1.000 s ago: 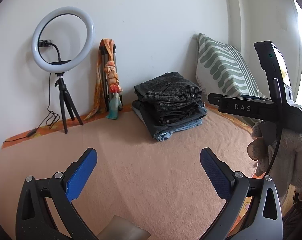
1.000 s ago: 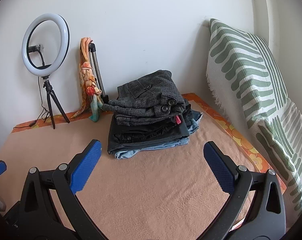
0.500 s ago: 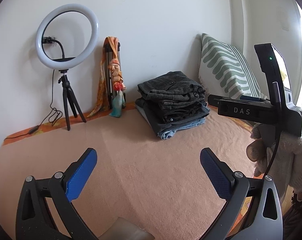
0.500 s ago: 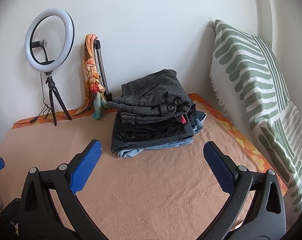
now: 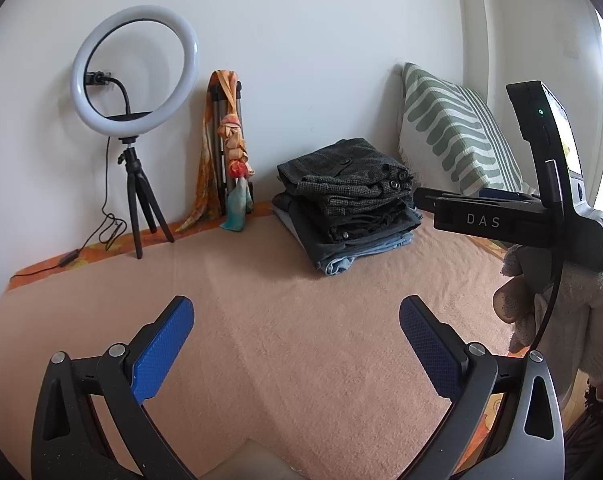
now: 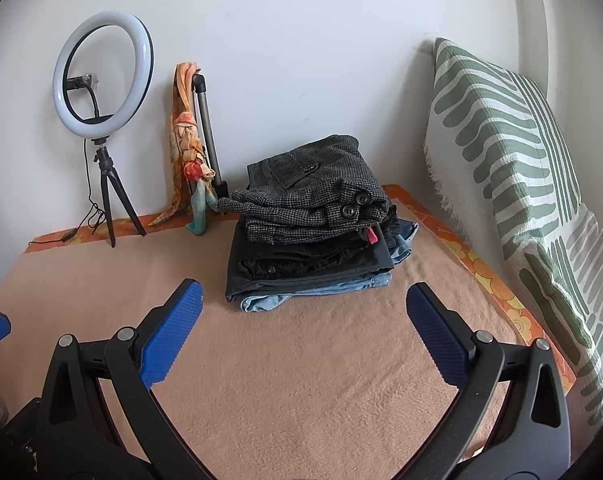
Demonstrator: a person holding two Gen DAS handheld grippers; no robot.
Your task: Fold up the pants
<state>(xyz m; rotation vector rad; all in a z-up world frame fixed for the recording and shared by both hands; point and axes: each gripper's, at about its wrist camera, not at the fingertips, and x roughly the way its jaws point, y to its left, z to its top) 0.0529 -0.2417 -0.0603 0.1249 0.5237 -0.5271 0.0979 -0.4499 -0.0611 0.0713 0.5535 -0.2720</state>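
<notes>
A stack of folded pants (image 5: 347,204) sits at the back of a peach blanket (image 5: 285,320), grey checked pair on top, black and light denim below. It also shows in the right wrist view (image 6: 313,224). My left gripper (image 5: 295,316) is open and empty, hovering over the blanket well in front of the stack. My right gripper (image 6: 303,304) is open and empty, just in front of the stack. The right gripper's body (image 5: 501,220), held by a gloved hand, shows at the right of the left wrist view.
A ring light on a tripod (image 5: 135,128) and a folded tripod with an orange scarf (image 5: 227,160) stand against the back wall. A green striped pillow (image 6: 513,168) leans along the right. A cable (image 5: 81,252) trails at back left.
Both grippers have drawn back and risen slightly, so the stack and the wall items sit a little further off and lower in view. Both stay open.
</notes>
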